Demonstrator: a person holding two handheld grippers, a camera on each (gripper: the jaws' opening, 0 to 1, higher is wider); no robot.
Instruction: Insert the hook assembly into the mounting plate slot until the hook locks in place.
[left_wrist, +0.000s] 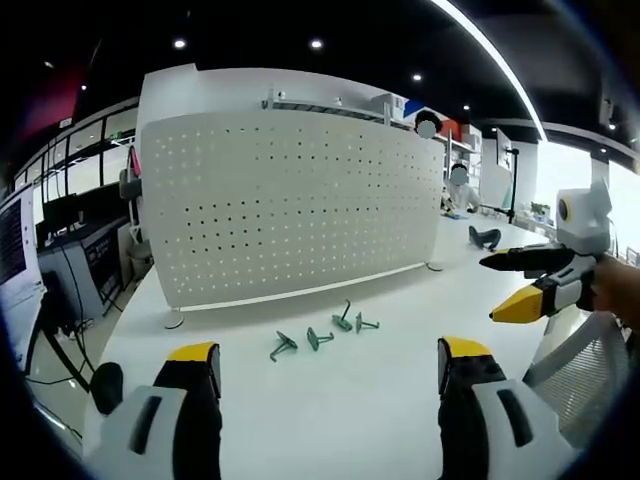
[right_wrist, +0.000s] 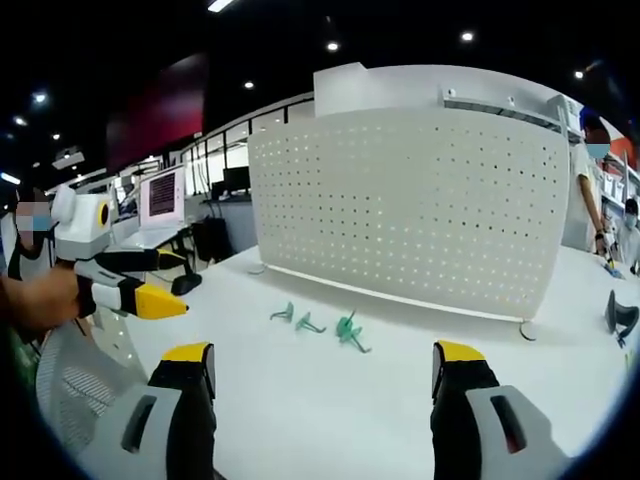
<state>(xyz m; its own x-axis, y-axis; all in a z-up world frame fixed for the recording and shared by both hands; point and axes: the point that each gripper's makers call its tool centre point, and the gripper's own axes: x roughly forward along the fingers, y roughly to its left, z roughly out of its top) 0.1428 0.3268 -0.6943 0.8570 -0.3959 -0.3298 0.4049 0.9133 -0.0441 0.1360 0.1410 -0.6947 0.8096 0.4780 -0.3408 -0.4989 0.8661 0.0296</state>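
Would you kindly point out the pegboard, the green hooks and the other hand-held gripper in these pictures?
pegboard (left_wrist: 290, 205): left gripper view, middle of its perforated face.
green hooks (left_wrist: 320, 338): left gripper view, one hook in the row lying on the table.
right hand-held gripper (left_wrist: 508, 288): left gripper view, between its yellow and black tips.

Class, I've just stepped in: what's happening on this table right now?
A person holds two grippers above a white table. Both the left gripper and the right gripper are open and empty. Four green hooks lie loose on the table in front of an upright white pegboard. No hook is picked up or mounted yet.
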